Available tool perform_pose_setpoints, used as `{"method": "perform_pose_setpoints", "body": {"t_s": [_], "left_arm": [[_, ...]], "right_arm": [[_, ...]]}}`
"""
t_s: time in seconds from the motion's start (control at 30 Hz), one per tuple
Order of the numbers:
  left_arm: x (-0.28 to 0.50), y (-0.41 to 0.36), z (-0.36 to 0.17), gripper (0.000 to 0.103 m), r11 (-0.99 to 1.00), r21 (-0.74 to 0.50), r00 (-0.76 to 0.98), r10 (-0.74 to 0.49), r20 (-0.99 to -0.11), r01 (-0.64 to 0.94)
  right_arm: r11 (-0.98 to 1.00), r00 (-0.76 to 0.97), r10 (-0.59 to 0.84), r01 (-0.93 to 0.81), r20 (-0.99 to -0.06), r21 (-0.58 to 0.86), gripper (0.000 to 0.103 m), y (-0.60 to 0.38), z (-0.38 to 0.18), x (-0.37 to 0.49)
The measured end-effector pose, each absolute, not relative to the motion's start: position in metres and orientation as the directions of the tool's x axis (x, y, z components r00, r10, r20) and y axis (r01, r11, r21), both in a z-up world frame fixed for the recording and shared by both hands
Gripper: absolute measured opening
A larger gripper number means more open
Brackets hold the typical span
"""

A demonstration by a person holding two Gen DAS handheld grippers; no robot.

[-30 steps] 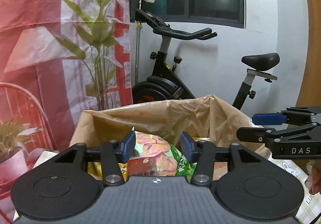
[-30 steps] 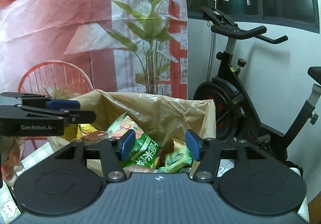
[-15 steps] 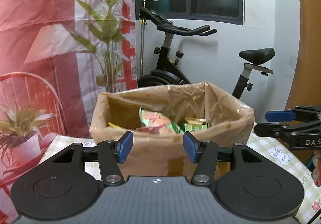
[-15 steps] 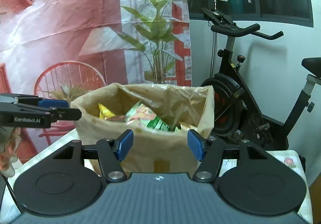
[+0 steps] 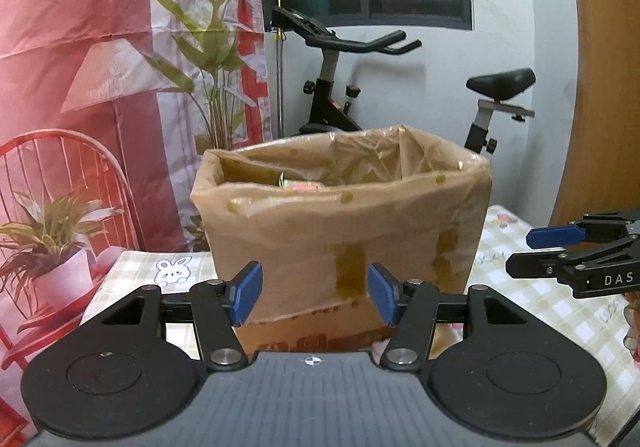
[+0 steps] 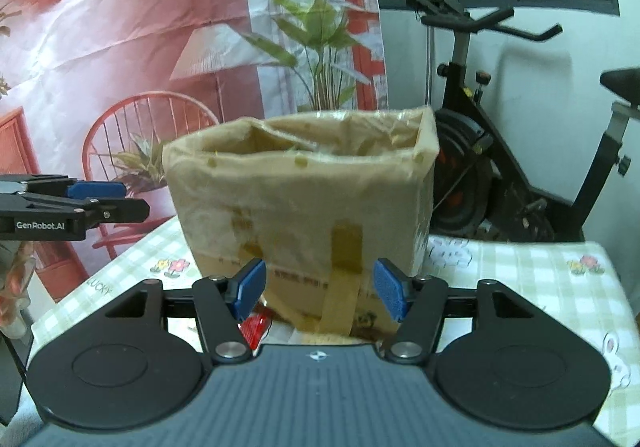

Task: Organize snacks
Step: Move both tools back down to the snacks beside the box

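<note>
A cardboard box [image 5: 344, 231] lined with a brown plastic bag stands on the checked tablecloth [image 5: 540, 311]. Only a sliver of a snack pack [image 5: 300, 185] shows over its rim. My left gripper [image 5: 316, 297] hangs in front of the box's near side, its jaws opening, with nothing between the blue pads. My right gripper [image 6: 320, 293] is open and empty, also facing the box [image 6: 304, 207]. A red packet [image 6: 254, 329] lies on the cloth by the box's foot, under the right gripper's left finger. Each gripper shows side-on in the other's view: right gripper [image 5: 520, 251], left gripper [image 6: 134, 199].
A black exercise bike [image 5: 340, 95] stands behind the table against the white wall. A printed backdrop [image 5: 80, 87] with a red chair and plants hangs to the left. A wooden panel [image 5: 600, 87] rises at the right. The tablecloth [image 6: 520, 279] spreads to the right of the box.
Both grippers have drawn back from over the box's mouth to in front of its near side. The snacks inside have sunk behind the rim. Both pairs of jaws stand slightly wider.
</note>
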State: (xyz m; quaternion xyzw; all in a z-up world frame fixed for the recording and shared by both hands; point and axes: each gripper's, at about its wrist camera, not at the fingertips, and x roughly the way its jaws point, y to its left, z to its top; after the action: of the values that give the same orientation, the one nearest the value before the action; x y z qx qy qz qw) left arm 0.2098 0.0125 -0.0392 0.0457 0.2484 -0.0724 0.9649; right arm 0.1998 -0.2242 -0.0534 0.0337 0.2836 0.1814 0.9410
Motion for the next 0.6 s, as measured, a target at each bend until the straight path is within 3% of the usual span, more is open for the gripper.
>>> {"method": "perform_pose_setpoints", "body": {"t_s": [0.6], "left_arm": [[0.212, 0.047, -0.072, 0.061, 0.993, -0.028, 0.84, -0.111, -0.531, 0.114]], "right_arm": [[0.907, 0.705, 0.419, -0.358, -0.572, 0.222, 0.063, -0.191, -0.095, 0.204]]}}
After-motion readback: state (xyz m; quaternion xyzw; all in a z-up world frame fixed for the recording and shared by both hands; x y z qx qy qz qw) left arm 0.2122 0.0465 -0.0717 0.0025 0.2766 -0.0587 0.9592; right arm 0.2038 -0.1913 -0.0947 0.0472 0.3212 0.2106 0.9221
